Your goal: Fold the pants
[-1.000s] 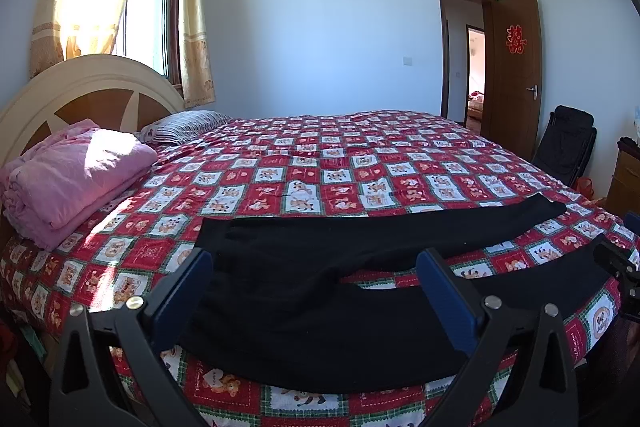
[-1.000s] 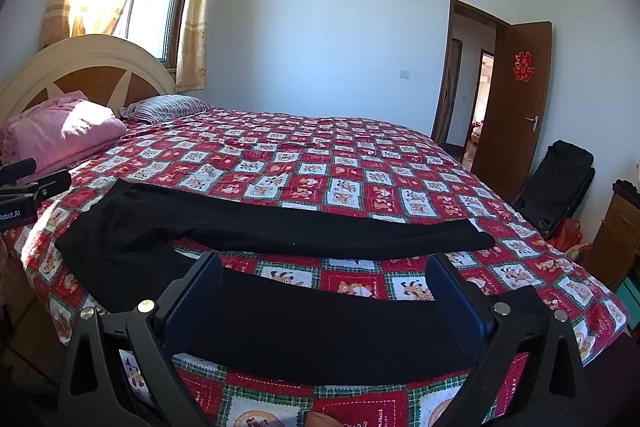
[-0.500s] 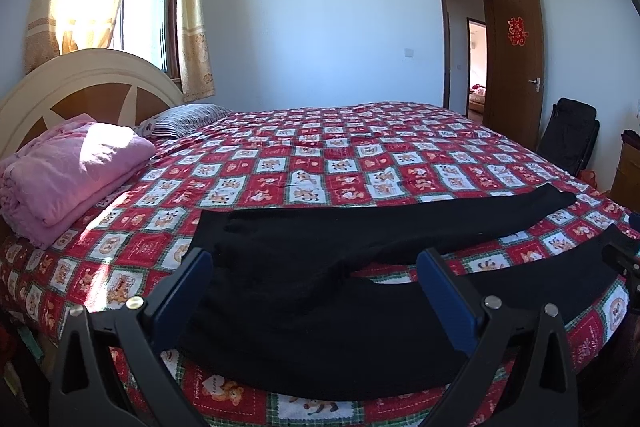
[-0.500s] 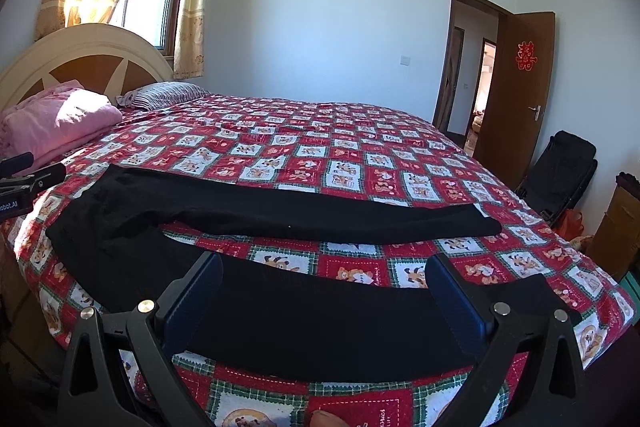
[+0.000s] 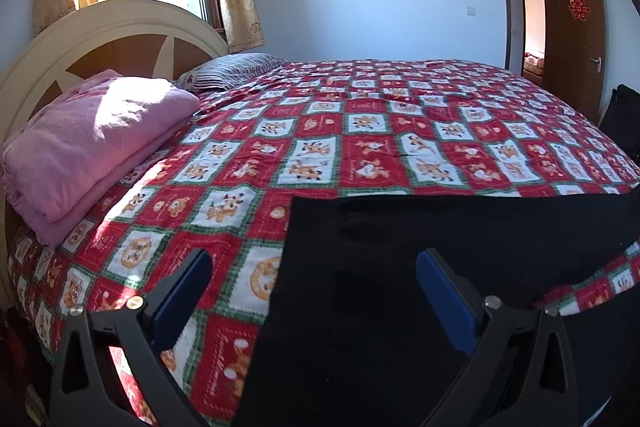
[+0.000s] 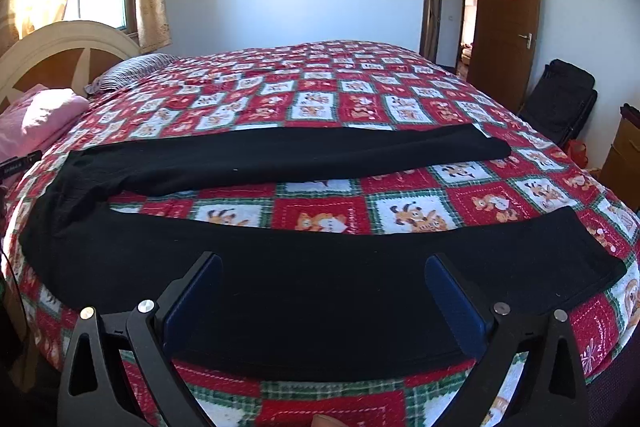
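Black pants (image 6: 280, 159) lie spread flat on the bed near its front edge, waist to the left, the two legs parted and running right. In the left wrist view the pants (image 5: 400, 259) fill the lower right, with the waist edge between my fingers. My left gripper (image 5: 312, 263) is open and empty, low over the waist end. My right gripper (image 6: 322, 267) is open and empty, over the middle of the near leg. The left gripper's tip (image 6: 18, 165) shows at the far left of the right wrist view.
The bed has a red, white and green checked quilt (image 6: 328, 103). Folded pink bedding (image 5: 92, 139) and a striped pillow (image 5: 236, 69) lie by the headboard (image 5: 120, 39). An open brown door (image 6: 506, 23), a black chair (image 6: 560, 107) and a wooden cabinet (image 6: 622, 155) stand to the right.
Both grippers have moved down and closer to the pants. The left gripper has shifted left toward the waist edge. The pants have not moved.
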`<action>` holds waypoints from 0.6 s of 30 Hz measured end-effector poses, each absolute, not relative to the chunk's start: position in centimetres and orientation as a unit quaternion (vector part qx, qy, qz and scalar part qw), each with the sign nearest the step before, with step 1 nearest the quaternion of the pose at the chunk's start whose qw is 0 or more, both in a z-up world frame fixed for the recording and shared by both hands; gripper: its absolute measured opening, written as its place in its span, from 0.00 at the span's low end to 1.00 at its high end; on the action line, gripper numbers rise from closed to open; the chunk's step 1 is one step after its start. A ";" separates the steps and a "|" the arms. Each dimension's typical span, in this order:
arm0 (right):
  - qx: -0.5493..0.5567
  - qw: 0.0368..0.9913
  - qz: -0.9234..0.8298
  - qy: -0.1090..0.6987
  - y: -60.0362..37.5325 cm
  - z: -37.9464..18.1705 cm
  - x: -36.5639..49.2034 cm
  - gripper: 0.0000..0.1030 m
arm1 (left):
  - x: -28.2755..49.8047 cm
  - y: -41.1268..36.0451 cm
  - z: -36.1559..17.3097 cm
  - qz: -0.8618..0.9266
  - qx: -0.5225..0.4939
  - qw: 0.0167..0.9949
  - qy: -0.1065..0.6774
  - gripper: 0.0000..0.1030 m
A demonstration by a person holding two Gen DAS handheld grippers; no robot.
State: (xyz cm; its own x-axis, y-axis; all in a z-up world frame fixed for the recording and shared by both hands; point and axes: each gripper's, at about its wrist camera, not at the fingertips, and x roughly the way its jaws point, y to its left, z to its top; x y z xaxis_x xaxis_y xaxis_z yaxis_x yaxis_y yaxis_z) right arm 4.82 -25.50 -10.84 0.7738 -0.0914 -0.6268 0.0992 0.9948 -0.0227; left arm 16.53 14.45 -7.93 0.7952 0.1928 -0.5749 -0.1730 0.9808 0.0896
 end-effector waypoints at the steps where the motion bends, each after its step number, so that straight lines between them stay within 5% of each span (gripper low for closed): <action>1: 0.004 0.940 -0.053 0.336 -25.7 -10.9 5.1 0.99 | 17.5 15.1 -8.1 0.096 0.014 0.946 0.310 1.00; 7: -0.004 0.937 -0.063 0.345 -27.4 -11.2 7.4 0.97 | 22.7 18.8 -10.1 0.077 -0.032 0.934 0.346 1.00; 11: -0.008 0.932 -0.068 0.355 -28.4 -11.3 9.3 0.86 | 25.4 19.1 -11.4 0.060 -0.039 0.927 0.369 0.97; 18: -0.023 0.927 -0.075 0.366 -29.4 -11.2 12.4 0.82 | 28.7 19.2 -12.5 0.020 -0.053 0.917 0.395 0.79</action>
State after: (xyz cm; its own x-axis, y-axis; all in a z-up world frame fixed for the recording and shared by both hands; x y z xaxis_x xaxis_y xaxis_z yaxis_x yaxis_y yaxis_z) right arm 12.39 -29.44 -11.23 0.7202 -0.1560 -0.6760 0.1228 0.9877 -0.0970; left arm 28.66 19.18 -12.52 0.6866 -0.0047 -0.7270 -0.0789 0.9936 -0.0809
